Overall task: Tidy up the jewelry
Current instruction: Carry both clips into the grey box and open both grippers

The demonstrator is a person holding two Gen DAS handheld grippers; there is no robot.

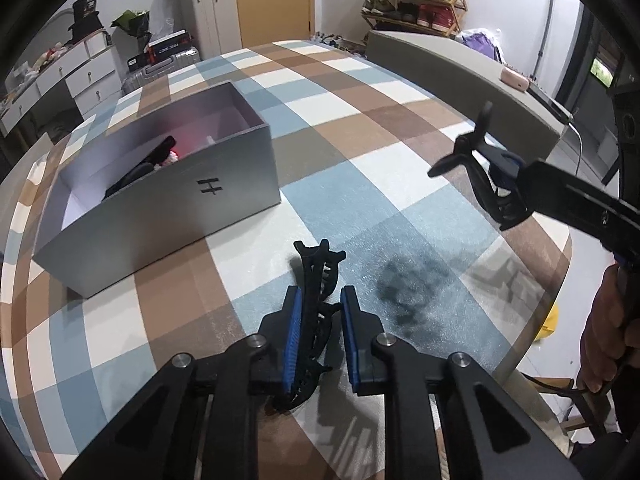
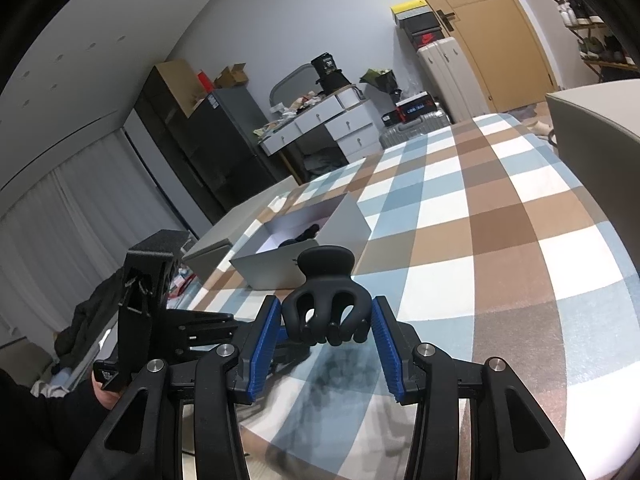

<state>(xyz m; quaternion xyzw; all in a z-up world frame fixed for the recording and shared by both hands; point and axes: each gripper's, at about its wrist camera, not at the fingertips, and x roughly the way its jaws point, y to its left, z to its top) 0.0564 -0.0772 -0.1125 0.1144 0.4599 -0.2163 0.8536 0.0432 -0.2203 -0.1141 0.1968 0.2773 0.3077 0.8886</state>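
Hair claws (image 1: 316, 312) (image 2: 325, 304) between both grippers' (image 1: 320, 336) (image 2: 325, 344) jaws, left contact seemingly loose, partly hidden.

Close wrist views, apparently sharing grey box (image 1: 168, 192)

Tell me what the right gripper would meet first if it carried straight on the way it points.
Probably the grey box: it lies beyond the black claw clip held by the right gripper. Depth is unclear; it might pass over it.
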